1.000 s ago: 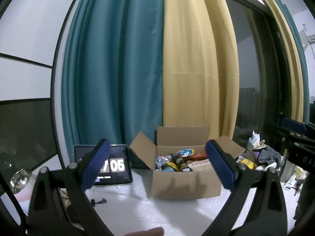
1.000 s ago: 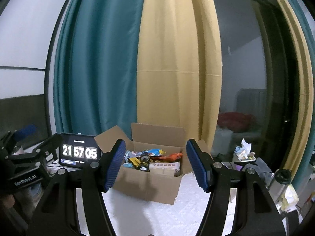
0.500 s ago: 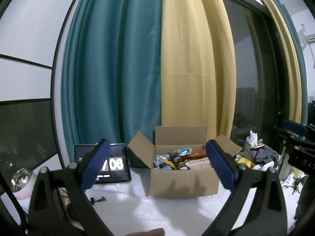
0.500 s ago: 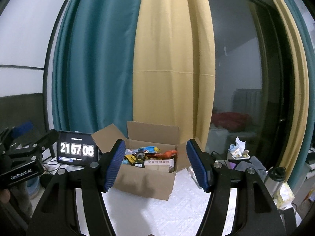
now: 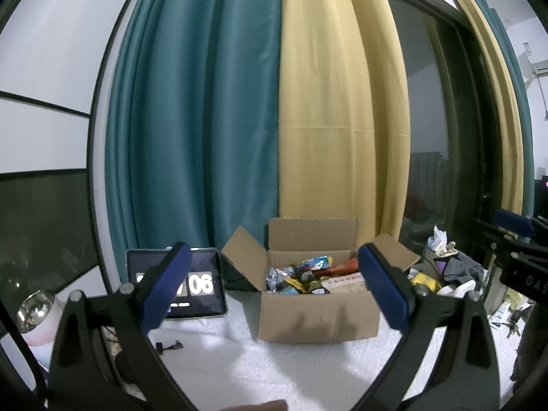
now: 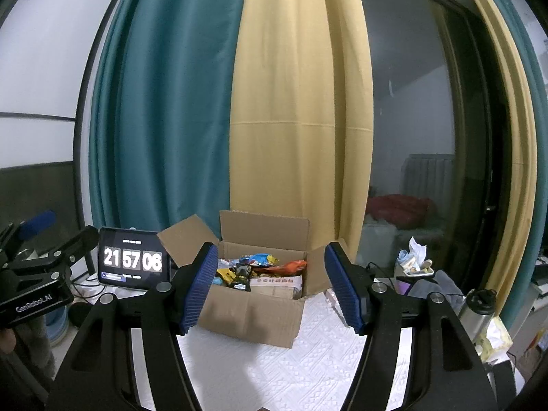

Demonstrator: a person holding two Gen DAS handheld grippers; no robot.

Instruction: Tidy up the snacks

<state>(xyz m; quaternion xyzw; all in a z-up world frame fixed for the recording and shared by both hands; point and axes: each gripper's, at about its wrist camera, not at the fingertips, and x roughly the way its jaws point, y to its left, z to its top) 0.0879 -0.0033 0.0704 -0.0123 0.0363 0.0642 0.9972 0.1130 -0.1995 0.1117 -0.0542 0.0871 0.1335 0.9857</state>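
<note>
An open cardboard box [image 5: 316, 318] stands on the white cloth, flaps up, full of mixed snack packets [image 5: 301, 275]. It also shows in the right wrist view [image 6: 250, 311], with the snack packets [image 6: 263, 269] inside. My left gripper [image 5: 274, 294] is open and empty, held back from the box and level with it. My right gripper [image 6: 272, 286] is open and empty, also short of the box. The left gripper's body [image 6: 34, 287] shows at the left edge of the right wrist view.
A tablet clock [image 6: 133, 258] stands left of the box. Teal and yellow curtains [image 5: 274, 120] hang behind. Clutter with a tissue cup [image 6: 414, 263], a bottle [image 6: 479, 308] and clothes lies to the right. A small black clip [image 5: 169, 345] lies on the cloth.
Both views have drifted slightly to the right, so the box sits a little further left. The clock went from 05 to 06. Both grippers stay open.
</note>
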